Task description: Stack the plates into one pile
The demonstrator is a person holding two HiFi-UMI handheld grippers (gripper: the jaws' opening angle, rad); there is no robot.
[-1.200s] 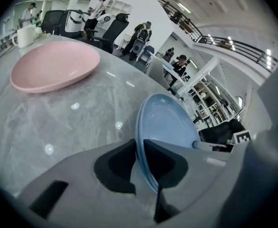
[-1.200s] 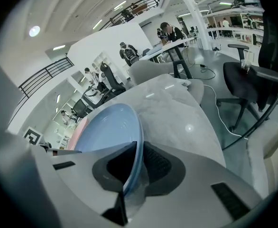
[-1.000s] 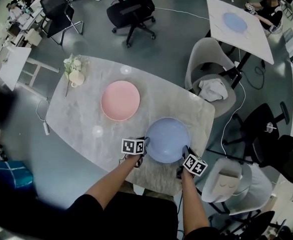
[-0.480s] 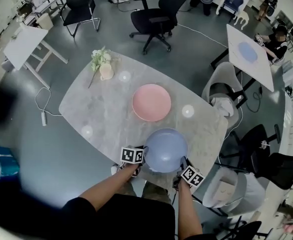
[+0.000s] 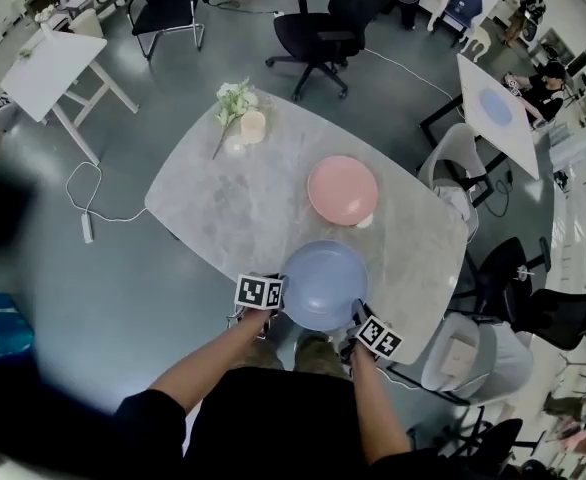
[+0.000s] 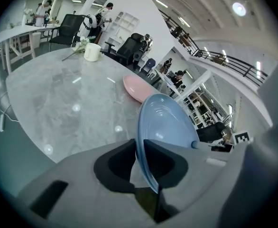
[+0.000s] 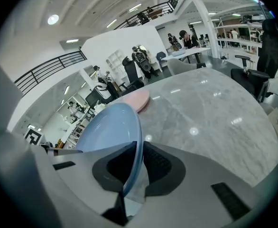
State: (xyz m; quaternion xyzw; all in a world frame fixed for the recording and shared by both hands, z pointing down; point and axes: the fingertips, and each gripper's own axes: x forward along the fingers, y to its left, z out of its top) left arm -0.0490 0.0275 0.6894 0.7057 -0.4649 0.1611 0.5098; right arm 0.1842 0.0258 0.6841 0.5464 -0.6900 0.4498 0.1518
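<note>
Two plates at one oval marble table (image 5: pixel 223 208), plus two grippers. Blue plate (image 5: pixel 323 285), count one: held over the table's near edge, clamped at its rim from two opposite sides. Pink plate (image 5: pixel 342 190), count one: flat on the table, just beyond the blue plate toward the table's right side, not touching it. Left gripper (image 5: pixel 285 294), count one, with one marker cube (image 5: pixel 260 291): jaws drawn narrow onto the blue plate's left rim, the rim pinched between both pads. Right gripper (image 5: pixel 357 317), count one, with a marker cube of its own: jaws likewise narrow on the blue plate's right rim, one pad against each face. Cream mug (image 5: pixel 252 126), count one, with one sprig of white flowers (image 5: pixel 233 98): at the table's far end, well apart from both plates. Black office chairs (image 5: pixel 325 18), count two: on the floor beyond the table's far end. Far blue plate (image 5: pixel 496 108), count one: on a separate white side table (image 5: pixel 518 143), off past the marble table's right side.
</note>
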